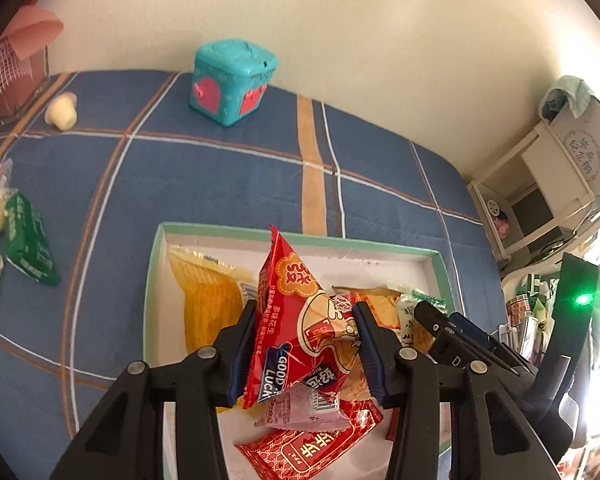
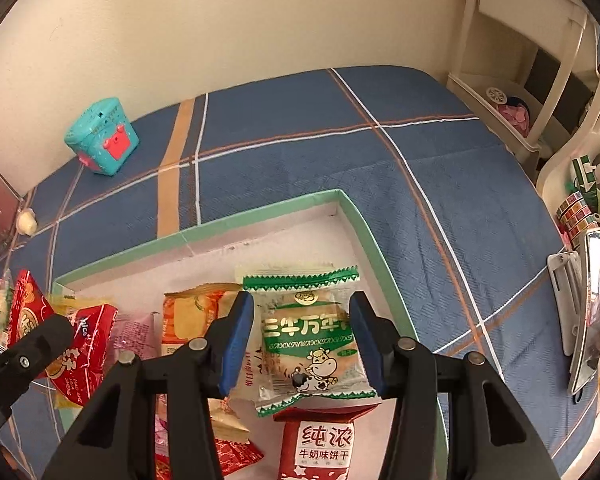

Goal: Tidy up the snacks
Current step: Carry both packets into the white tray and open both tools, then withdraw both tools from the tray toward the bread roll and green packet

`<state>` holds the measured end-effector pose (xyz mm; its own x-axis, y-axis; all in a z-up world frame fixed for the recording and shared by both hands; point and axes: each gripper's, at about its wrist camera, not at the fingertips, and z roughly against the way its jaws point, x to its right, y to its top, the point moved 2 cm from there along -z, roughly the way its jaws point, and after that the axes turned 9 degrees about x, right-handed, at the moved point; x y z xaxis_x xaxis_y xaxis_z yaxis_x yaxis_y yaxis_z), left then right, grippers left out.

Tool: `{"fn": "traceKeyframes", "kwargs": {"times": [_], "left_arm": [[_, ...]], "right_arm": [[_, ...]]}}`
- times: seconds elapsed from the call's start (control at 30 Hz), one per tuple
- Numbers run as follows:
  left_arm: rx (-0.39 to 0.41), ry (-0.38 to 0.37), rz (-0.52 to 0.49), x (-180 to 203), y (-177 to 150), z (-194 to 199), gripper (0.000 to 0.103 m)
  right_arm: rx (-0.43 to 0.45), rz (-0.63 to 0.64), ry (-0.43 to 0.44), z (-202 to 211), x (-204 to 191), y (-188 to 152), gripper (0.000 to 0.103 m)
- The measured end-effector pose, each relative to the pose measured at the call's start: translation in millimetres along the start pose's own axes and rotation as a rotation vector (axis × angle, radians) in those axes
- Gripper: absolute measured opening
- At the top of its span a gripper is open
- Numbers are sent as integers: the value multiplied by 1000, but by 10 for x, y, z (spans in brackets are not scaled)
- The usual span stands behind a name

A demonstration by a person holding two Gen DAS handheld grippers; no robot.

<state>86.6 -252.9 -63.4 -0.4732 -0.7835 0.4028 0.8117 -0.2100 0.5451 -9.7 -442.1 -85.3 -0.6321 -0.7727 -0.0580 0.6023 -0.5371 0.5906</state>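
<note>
A red peanut packet (image 1: 300, 320) is pinched in the left gripper (image 1: 306, 344), a green-and-white biscuit packet (image 2: 310, 336) in the right gripper (image 2: 300, 344), both over the green-rimmed box (image 2: 260, 220). Release into it seems due next. Loose snacks (image 1: 24, 240) on the bedspread (image 1: 220, 184) are shown only by the left view.

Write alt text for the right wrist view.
The right claw grips a green-and-white biscuit packet with a cartoon cow over a mint-rimmed white box already holding several snacks. The box sits on a blue plaid cloth, with a teal toy cube near the wall.
</note>
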Motion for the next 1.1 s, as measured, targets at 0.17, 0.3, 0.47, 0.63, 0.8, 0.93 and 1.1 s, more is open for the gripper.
{"fn": "traceKeyframes", "kwargs": {"times": [0.17,0.3,0.47,0.63,0.8,0.93,1.1], "left_arm": [[-37,4,-4,31,-51,-34,51],[-51,11,-4,52,-78,3,63],[-63,32,-7,40,-93,110,67],[-49,58,-24,48,-107,317,68],[-22,135,-46,-13,-127,499,69],[4,237,-67,-144,-130,602,72],[27,354,-69,-335,-155,713,78]], "right_arm": [[-40,-9,-6,0,23,-6,59],[-76,-17,-3,11,38,-68,67],[-96,-19,-17,113,67,-122,69],[-90,25,-23,283,8,-162,69],[-72,62,-19,443,-105,-204,69],[-61,84,-9,559,-220,-233,69],[-40,127,10,730,-363,-331,69]]}}
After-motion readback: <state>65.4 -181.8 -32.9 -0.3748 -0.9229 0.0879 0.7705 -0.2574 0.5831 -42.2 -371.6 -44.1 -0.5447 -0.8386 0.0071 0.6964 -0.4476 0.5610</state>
